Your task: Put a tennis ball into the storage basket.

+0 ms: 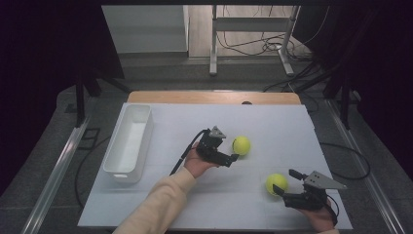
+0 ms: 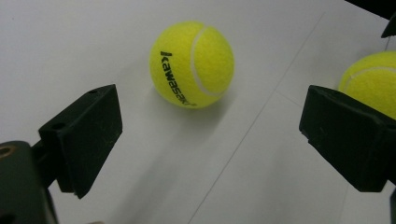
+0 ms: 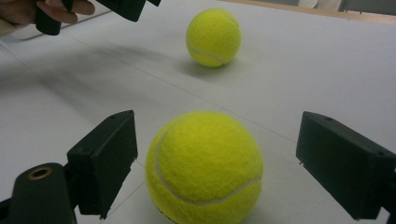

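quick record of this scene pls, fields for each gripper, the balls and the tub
left gripper: open, aimed at far ball, not touching it
right gripper: open, fingers either side of near ball
far ball: on table, free, black lettering
near ball: on table, between right fingers
tub: white, at table's left, looks empty
table: white top
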The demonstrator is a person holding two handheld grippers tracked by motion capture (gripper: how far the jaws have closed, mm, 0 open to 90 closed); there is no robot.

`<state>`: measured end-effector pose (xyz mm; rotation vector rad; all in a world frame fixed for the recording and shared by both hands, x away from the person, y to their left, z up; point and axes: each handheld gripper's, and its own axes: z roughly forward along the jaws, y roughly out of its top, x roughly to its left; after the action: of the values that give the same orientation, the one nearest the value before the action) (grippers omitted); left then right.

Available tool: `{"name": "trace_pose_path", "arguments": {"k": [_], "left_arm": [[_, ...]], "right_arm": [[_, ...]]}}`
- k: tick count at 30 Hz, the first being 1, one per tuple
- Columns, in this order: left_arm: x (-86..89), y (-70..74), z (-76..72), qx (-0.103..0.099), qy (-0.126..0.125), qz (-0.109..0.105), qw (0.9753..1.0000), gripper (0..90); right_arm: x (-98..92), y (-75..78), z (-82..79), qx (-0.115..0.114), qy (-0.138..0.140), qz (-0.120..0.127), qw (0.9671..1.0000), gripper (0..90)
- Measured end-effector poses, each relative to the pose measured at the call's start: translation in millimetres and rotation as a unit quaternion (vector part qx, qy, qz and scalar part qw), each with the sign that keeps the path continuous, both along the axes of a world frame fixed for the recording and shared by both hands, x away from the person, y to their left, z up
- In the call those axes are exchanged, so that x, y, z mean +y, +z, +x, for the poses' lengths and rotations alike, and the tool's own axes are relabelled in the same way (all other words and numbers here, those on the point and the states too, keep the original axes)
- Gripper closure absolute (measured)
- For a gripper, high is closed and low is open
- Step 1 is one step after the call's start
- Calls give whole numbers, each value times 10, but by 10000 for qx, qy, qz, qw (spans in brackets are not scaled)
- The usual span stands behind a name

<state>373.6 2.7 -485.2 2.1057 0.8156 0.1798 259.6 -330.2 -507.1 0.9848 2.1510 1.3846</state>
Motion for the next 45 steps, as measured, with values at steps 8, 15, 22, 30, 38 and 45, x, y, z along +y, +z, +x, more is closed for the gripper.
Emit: {"name": "trace_pose_path", "arguments": {"k": [8,15,22,30,38,45], "left_arm": [[-69,-20,93,51,14,46,10000,69],[-134,-46,157,130,-6,110,9999,64],[-205,-61,231,226,-24,142,9996,61],[-293,-100,333,339,-17,254,9991,53],[-329,-138,433,433,54,169,9989,53],[-434,-181,514,561,-15,221,9982,49]], "right_arm": [[0,0,0,-5,4,2,10000,131],[-1,-1,3,-4,5,-2,10000,131],[-4,-1,4,-5,7,4,10000,131],[-1,-4,5,15,25,-5,10000,131],[0,-10,10,24,54,-13,10000,131],[1,-11,8,17,58,-30,10000,131]]}}
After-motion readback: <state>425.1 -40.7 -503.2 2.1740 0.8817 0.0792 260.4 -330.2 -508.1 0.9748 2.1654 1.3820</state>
